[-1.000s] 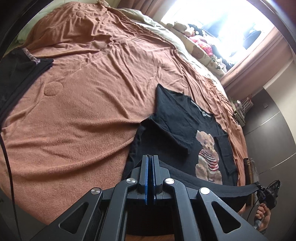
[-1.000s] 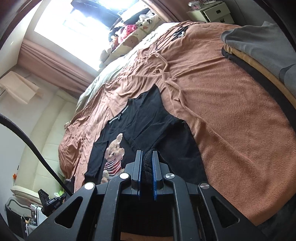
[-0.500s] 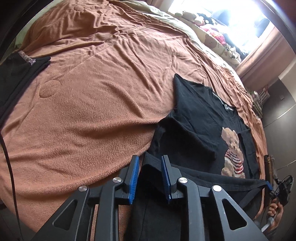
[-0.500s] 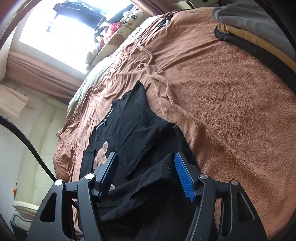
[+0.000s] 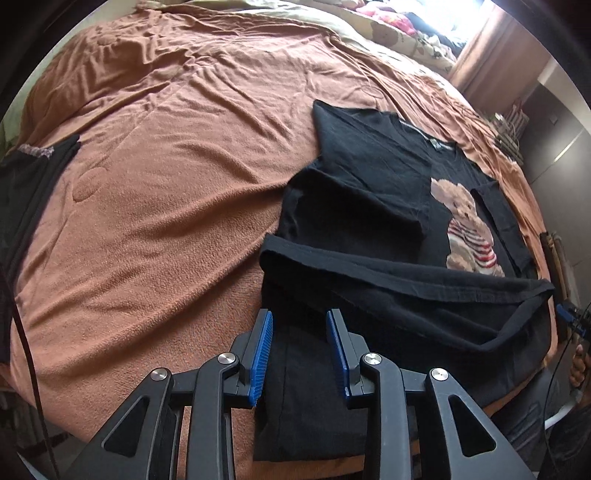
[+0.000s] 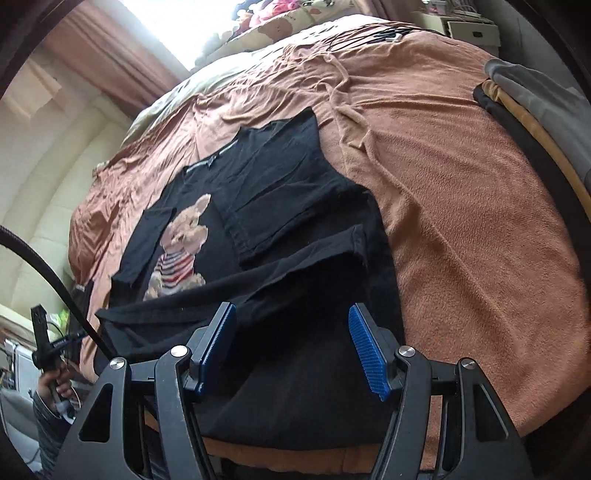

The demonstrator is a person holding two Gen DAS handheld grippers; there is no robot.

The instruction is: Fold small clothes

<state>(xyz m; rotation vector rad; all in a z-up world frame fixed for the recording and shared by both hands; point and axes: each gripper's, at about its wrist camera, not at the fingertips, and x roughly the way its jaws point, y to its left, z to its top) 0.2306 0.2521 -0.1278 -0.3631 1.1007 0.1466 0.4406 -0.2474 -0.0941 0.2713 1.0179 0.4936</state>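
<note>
A small black T-shirt [image 5: 369, 192] with a teddy-bear print [image 5: 465, 229] lies on the brown blanket, both sleeves turned in. Its bottom hem [image 5: 399, 273] is flipped up into a loose fold across the body. My left gripper [image 5: 299, 332] hovers over the near left part of the shirt, jaws still opening, blue pads clear of the cloth. In the right wrist view the same shirt [image 6: 273, 184] and hem fold [image 6: 295, 266] show. My right gripper [image 6: 291, 332] stands open above the near part, nothing pinched.
The brown blanket [image 5: 155, 184] covers the bed. A dark folded garment [image 5: 33, 173] lies at the left edge. Stacked folded clothes [image 6: 539, 107] sit at the right. Pillows and soft toys [image 5: 406, 33] line the far side. A person's hand [image 6: 55, 384] holds the other gripper's handle.
Both grippers were shut on the shirt's hem; they opened and let it drop into a fold across the shirt. Both hands drew back towards the near edge and tipped downward.
</note>
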